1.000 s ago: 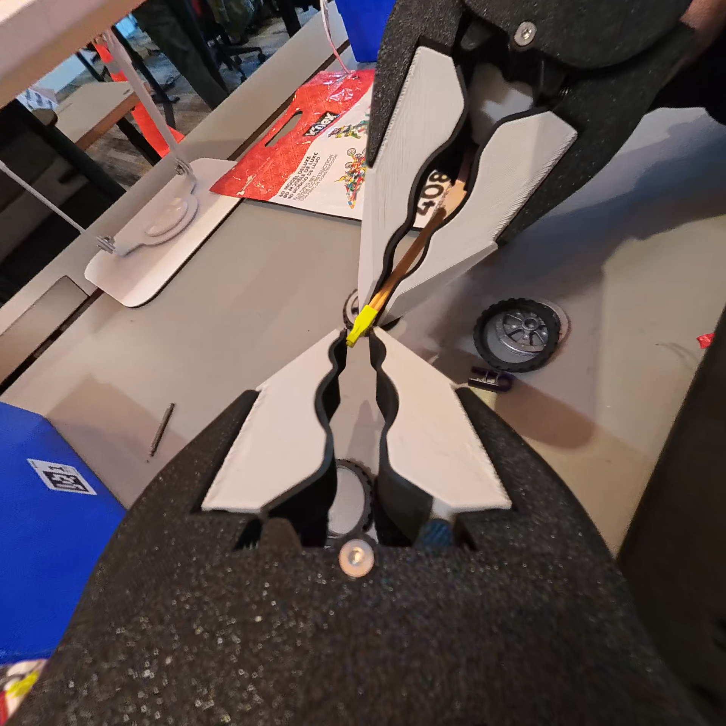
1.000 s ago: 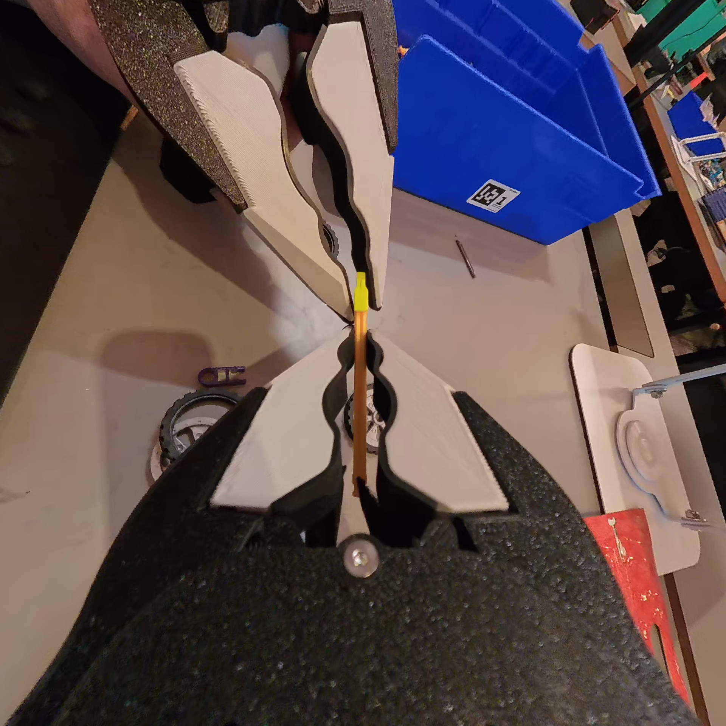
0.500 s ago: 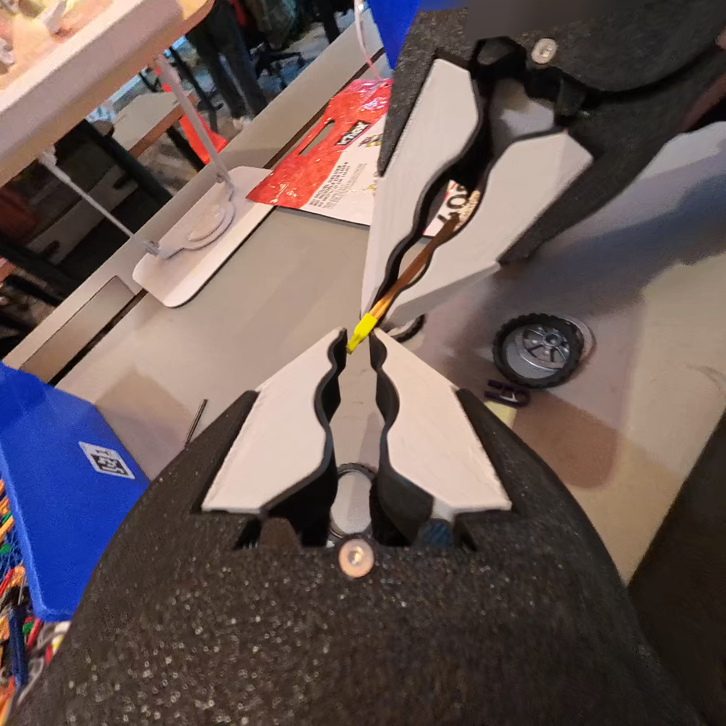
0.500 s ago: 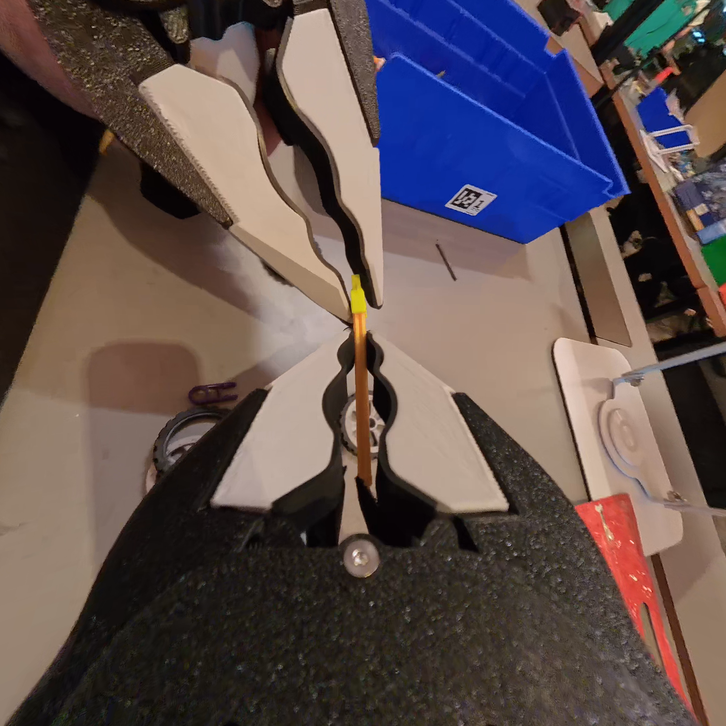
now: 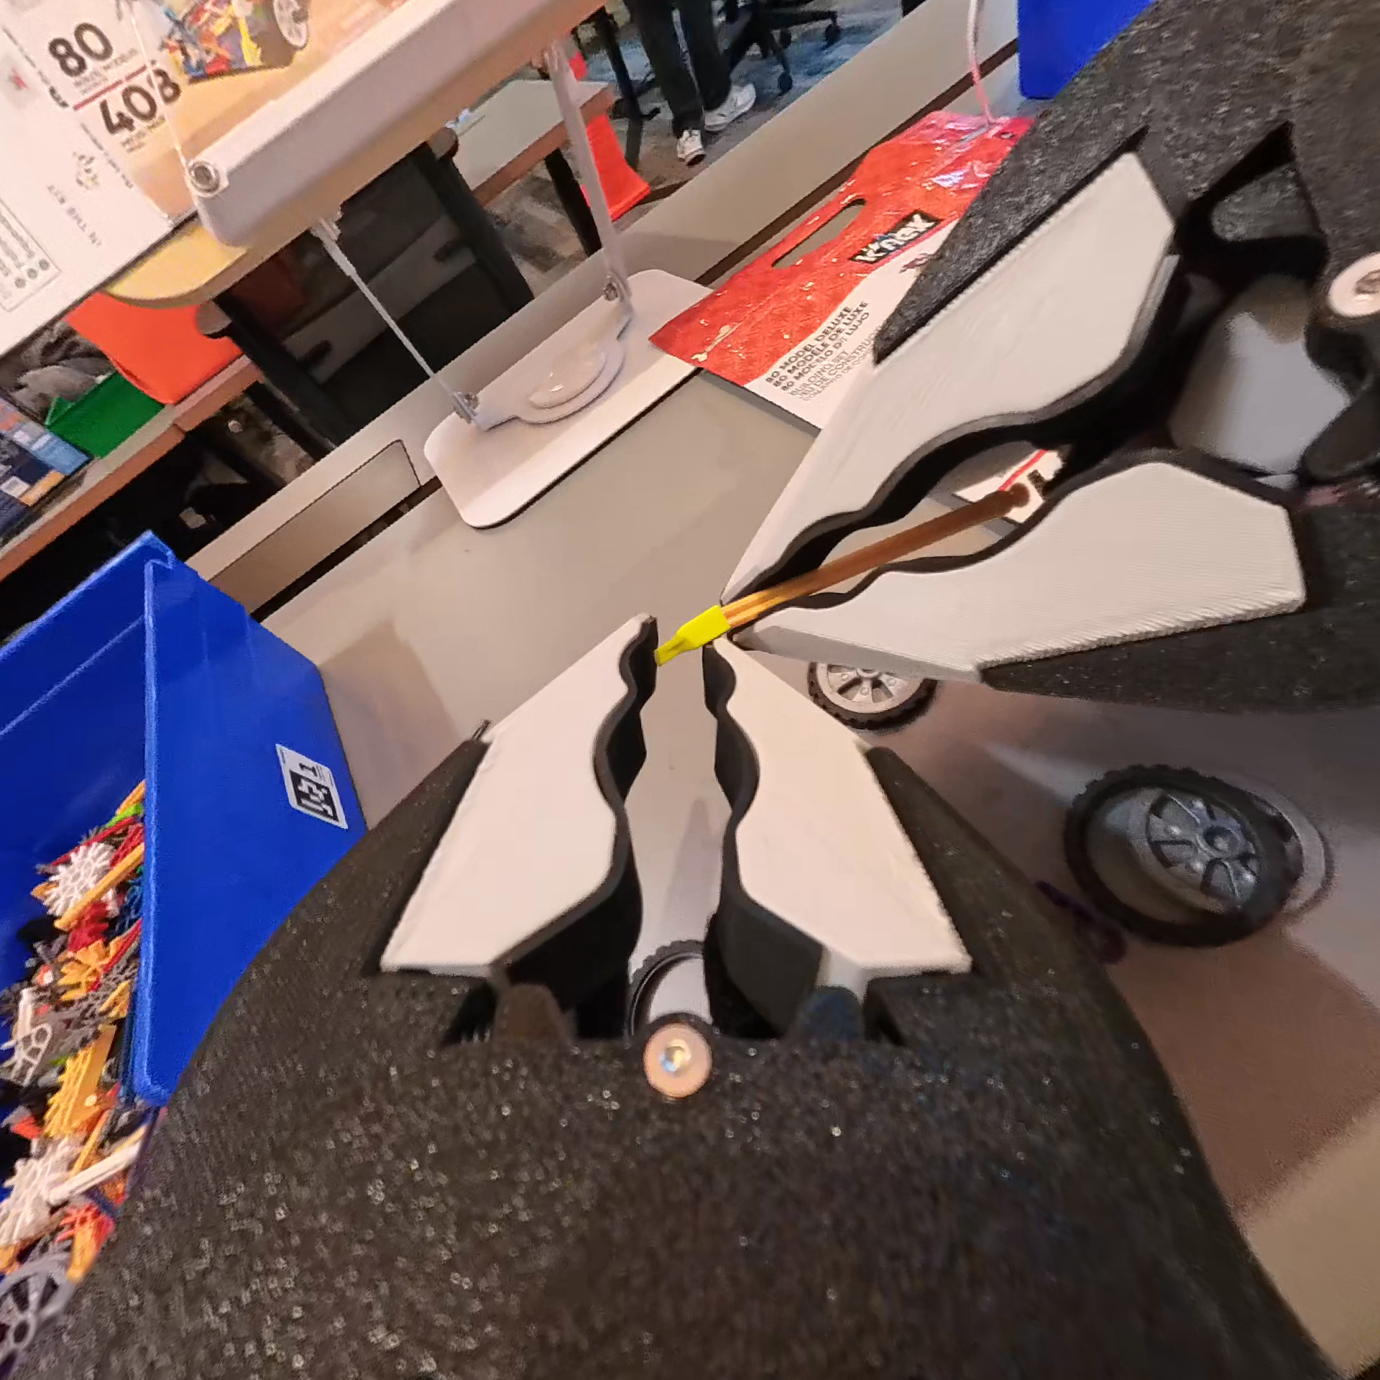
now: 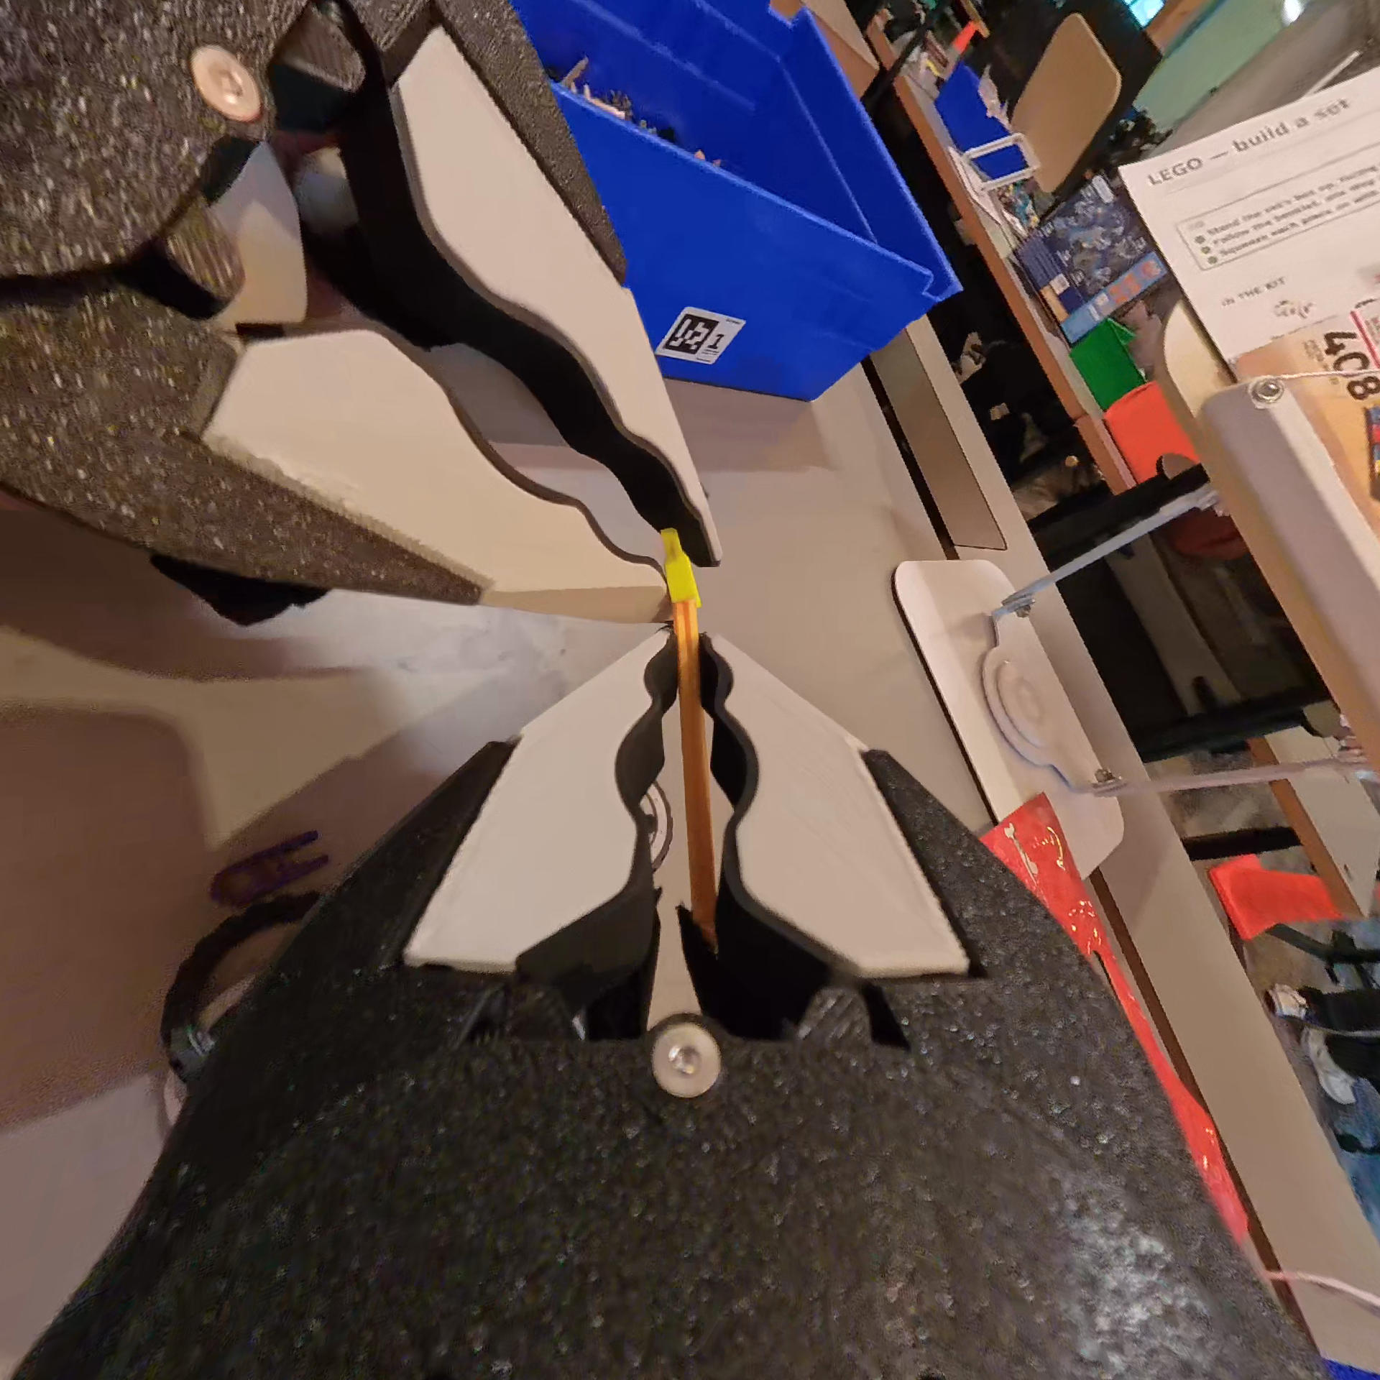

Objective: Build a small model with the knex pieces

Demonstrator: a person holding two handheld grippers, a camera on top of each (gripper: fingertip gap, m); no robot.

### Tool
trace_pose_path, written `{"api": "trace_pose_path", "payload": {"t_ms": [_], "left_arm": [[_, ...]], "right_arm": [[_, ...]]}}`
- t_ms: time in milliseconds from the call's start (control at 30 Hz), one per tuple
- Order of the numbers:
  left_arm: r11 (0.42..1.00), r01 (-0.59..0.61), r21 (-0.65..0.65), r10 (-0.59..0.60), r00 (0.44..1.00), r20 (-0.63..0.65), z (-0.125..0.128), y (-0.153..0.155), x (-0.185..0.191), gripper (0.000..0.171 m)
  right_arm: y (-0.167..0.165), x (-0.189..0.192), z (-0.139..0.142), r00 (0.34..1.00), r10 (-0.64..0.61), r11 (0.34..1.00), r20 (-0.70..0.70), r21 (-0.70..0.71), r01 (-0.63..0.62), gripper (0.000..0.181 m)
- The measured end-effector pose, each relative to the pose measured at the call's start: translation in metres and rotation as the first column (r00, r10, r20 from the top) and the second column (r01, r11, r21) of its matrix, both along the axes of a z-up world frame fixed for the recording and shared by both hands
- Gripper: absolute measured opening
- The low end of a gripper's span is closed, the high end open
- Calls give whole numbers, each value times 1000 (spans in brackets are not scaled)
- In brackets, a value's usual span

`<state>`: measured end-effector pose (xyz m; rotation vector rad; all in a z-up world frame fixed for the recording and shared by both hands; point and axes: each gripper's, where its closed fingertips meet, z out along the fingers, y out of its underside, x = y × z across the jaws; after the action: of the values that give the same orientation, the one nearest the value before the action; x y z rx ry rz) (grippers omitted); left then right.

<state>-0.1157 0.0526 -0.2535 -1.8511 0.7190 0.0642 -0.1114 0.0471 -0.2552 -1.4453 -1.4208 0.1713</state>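
While the two grippers kept meeting tip to tip as they had a second before, the views had swung: the blue bin [image 5: 216,747] of mixed construction-toy pieces, earlier only a corner, now filled the left side of the left wrist view, and the right gripper [image 5: 735,623] reached in from the right rather than from above. The right gripper [image 6: 683,642] was clamped on an orange-brown rod [image 6: 693,776] that ran back between its fingers, its yellow connector [image 6: 681,575] sticking out in front. The left gripper [image 5: 679,650] stood slightly parted, the yellow connector [image 5: 691,635] sitting at its tips; whether they pinched it could not be told. Beside the connector lay a grey-hubbed toy wheel [image 5: 1187,859] on the grey table [image 5: 523,590], a second wheel [image 5: 866,687] half hidden under the right gripper, and a blurred purple clip [image 6: 269,874]. Beyond the connector lay a red printed card [image 5: 814,276] and a white stand base [image 5: 552,433].
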Motion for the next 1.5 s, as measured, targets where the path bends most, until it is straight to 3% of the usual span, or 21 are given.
{"api": "trace_pose_path", "payload": {"t_ms": [133,267,333,533,633,800,1100,1500], "left_arm": [[999,-32,21,31,999,30,5,5,0,8],[992,122,20,-120,989,-87,-1,0,12,11],[986,167,-4,-166,983,-83,-3,-6,16,12],[933,357,-52,-359,906,-223,-13,-24,21,10],[930,361,-75,-363,859,-361,-20,-25,16,10],[933,352,-71,-345,824,-450,-26,-20,18,4],[985,160,-70,-170,969,-179,-19,2,19,4],[992,14,-123,-6,998,62,-18,21,20,6]], "right_arm": [[4,0,5,999,-24,1000,-37,-6,24,1],[-1,11,0,995,95,994,11,-53,-95,2],[-6,15,-1,987,161,985,17,-68,-160,2],[-21,17,-10,956,272,962,108,-40,-269,3],[-20,16,-16,948,260,964,181,13,-267,3],[-17,15,-21,948,195,973,253,75,-220,2],[3,13,-14,991,52,999,123,0,-52,2],[22,15,-12,994,-100,995,43,-22,100,2]]}}
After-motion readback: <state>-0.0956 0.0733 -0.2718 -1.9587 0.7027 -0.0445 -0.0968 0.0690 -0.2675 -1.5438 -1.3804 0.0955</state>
